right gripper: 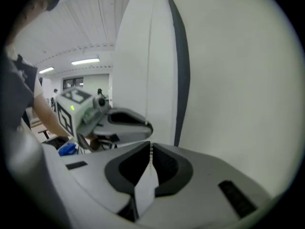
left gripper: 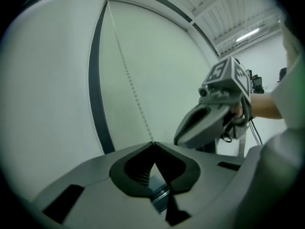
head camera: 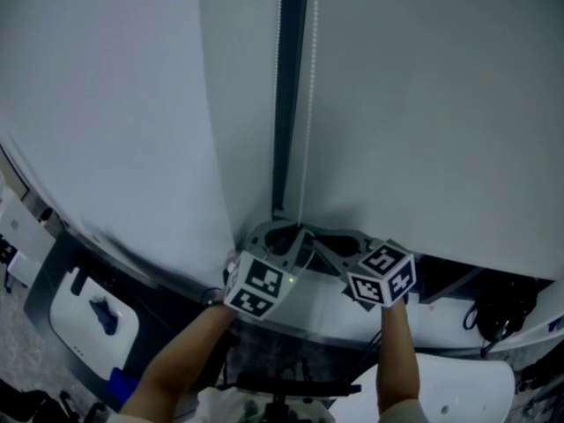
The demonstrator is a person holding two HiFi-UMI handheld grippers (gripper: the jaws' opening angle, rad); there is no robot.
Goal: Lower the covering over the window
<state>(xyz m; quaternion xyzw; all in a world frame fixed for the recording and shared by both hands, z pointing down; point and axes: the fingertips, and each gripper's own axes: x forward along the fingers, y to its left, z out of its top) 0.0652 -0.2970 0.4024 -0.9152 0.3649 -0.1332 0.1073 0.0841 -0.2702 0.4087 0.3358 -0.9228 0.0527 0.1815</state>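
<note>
Bead chain (head camera: 308, 104) cropped at top, lower end hidden behind left gripper (head camera: 288, 233)

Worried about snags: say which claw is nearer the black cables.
Right. The right claw holds the bead chain left of the black cables; the left claw grips it farther left still.

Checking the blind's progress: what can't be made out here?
- Window glass: every view, hidden behind the blinds.
- Blind roller: head view, cut off by the top edge.
- Bead chain below the left gripper and right gripper: head view, hidden behind them.
</note>
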